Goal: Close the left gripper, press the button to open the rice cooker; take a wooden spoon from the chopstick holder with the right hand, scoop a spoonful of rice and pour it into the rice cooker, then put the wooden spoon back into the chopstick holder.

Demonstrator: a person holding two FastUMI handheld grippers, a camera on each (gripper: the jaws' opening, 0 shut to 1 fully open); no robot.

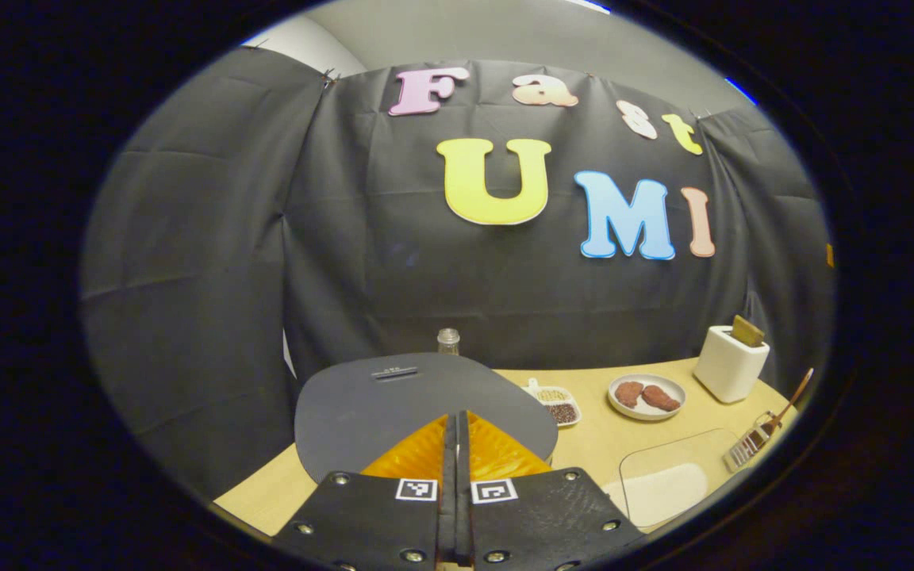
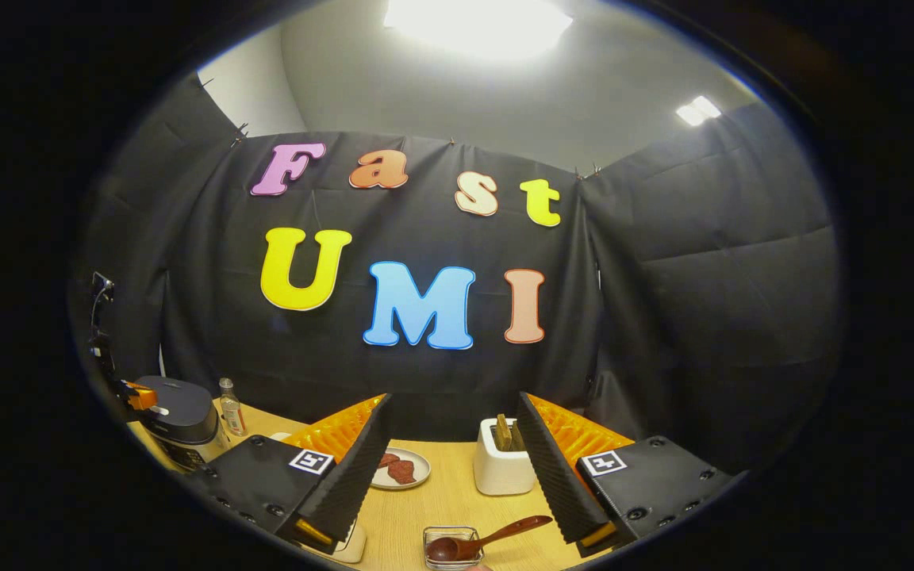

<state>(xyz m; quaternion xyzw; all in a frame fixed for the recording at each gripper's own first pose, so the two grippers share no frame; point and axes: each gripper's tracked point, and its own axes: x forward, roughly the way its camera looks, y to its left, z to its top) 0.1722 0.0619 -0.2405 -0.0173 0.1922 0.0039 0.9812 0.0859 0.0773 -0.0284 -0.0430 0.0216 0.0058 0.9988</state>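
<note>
My left gripper [image 1: 455, 432] is shut, its tips low over the dark grey lid of the rice cooker [image 1: 393, 404], which is closed. In the right gripper view the rice cooker [image 2: 183, 416] stands at the far left with the left gripper [image 2: 140, 394] at its near edge. My right gripper [image 2: 457, 476] is open with nothing between its fingers. Just below it, a wire chopstick holder [image 2: 449, 538] holds the wooden spoon [image 2: 497, 534], bowl down and handle leaning right. The left gripper view shows the chopstick holder [image 1: 746, 448] and wooden spoon [image 1: 792, 399] at the far right.
On the wooden table [image 1: 592, 440] are a small divided dish of grains [image 1: 554, 401], a plate of meat pieces [image 1: 647, 396], a white toaster [image 1: 731, 363] and a clear container [image 1: 671, 476]. A small bottle [image 1: 447, 339] stands behind the cooker. Black cloth walls the booth.
</note>
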